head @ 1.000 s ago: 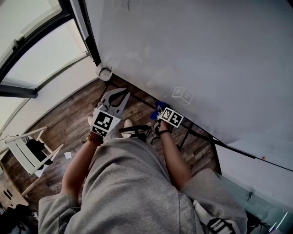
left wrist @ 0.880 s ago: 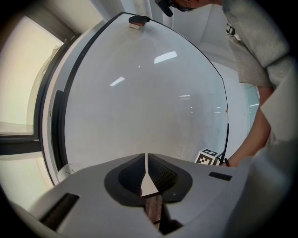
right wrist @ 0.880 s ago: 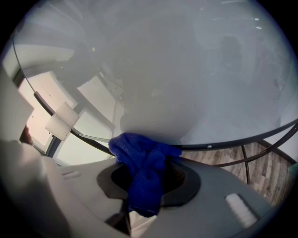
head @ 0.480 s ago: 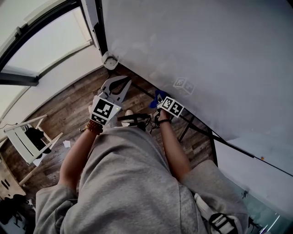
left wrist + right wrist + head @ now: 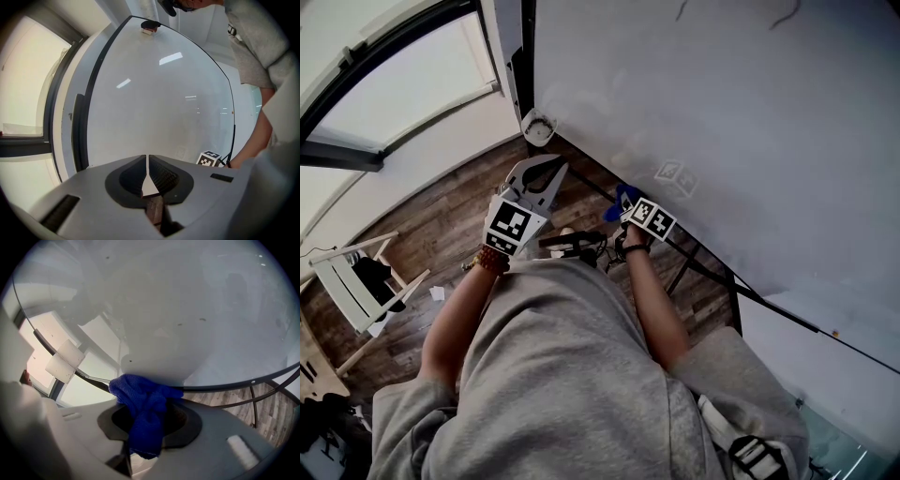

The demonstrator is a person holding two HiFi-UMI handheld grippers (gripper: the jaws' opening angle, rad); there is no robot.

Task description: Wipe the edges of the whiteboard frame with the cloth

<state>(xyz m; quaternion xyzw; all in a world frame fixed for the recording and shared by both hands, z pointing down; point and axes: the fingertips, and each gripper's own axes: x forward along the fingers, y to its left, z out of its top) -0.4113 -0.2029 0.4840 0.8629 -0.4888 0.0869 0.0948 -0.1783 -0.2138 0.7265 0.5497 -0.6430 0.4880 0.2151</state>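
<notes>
Your right tool (image 5: 147, 430) is pinching the cloth (image 5: 143, 401). The blue wad is pressed up against the lower edge of the frame (image 5: 220, 386), at the bottom of the whiteboard (image 5: 722, 112). Your left tool (image 5: 148, 165) has its jaws pressed together with nothing between them. It points at the board face, apart from it and away from the cloth.

The cloth looks soft, light and limp: it bunches above the jaws, and a tail hangs down through them. It will likely fold over the thin dark rail rather than resist it, so any firm pressure has to come from the tool behind it, not from the fabric. The bite sits on the middle of the wad, which seems a sound hold. A grip nearer a loose corner would probably let the cloth drag out as it rubs along the edge. The frame looks thin and stiff. Dark struts (image 5: 253, 404) show under the board, so heavy pushing may rock it.
</notes>
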